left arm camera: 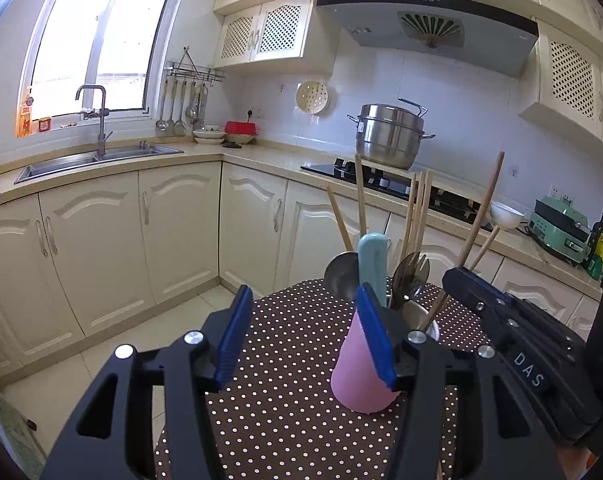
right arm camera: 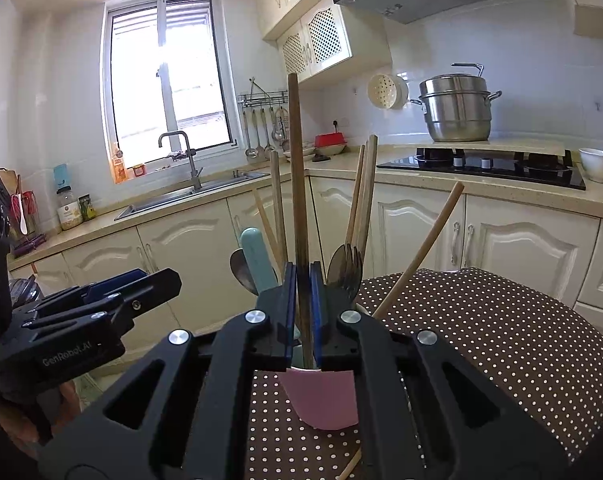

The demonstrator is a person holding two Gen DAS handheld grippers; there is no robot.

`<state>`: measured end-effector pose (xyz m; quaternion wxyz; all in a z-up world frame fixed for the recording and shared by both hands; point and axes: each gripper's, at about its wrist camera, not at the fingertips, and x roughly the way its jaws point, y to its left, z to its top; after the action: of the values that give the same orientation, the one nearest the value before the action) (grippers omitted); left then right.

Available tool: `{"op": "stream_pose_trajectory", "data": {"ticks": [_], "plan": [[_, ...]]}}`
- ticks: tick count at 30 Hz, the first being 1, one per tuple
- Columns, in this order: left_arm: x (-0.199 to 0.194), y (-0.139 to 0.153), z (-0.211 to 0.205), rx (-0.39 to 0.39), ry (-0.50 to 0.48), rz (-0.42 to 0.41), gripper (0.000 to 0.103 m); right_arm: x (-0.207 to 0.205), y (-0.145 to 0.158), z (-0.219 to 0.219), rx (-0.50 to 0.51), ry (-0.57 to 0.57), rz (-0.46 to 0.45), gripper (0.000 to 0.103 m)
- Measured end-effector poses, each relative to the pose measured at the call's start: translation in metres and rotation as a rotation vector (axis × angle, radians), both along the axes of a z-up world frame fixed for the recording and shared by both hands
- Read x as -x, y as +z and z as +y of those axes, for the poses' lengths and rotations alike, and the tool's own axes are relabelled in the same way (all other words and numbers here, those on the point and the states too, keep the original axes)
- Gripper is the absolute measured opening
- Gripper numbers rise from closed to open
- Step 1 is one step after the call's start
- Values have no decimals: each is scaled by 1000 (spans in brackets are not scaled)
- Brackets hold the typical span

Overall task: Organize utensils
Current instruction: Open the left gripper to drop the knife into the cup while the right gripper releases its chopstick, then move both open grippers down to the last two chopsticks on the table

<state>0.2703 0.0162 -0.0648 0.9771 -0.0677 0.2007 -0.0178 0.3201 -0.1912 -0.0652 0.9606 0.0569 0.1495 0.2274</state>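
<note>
Over the dotted bench [right arm camera: 481, 340], the right tongs [right arm camera: 303, 312] clamp a dark wooden stick [right arm camera: 299, 184] standing in the pink cup [right arm camera: 321, 400], the left tongs [left arm camera: 301, 340] gape wide beside it, spoons [left arm camera: 341, 274] crowding behind.

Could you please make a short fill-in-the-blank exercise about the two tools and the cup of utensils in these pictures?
1. The right tool is shut on a dark wooden ____ standing in the pink cup.
2. The left tool is ____, and nothing is between its fingers.
3. The pink cup stands on a brown cloth with white ____.
4. On the stove stands a steel ____.

Missing words: stick; open; dots; pot
</note>
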Motion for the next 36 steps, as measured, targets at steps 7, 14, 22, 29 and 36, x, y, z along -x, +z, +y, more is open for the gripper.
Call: {"op": "stream_pose_trajectory", "data": {"ticks": [7,14,22,29,36], "plan": [[22,16,0,0,6,-48,63,21,15,-4,-11,-18,-43,53],[50,33,-5,-14,4,-100,65,51,35,-13,-27,-54,-73,55],[75,41,-27,-40,-17,-124,73,91,46,-17,16,-91,-110,58],[89,38,-46,-59,-53,-113,74,109,45,-33,13,-118,-102,61],[88,25,-61,-77,-82,-65,75,113,32,-51,12,-153,-68,63]]}}
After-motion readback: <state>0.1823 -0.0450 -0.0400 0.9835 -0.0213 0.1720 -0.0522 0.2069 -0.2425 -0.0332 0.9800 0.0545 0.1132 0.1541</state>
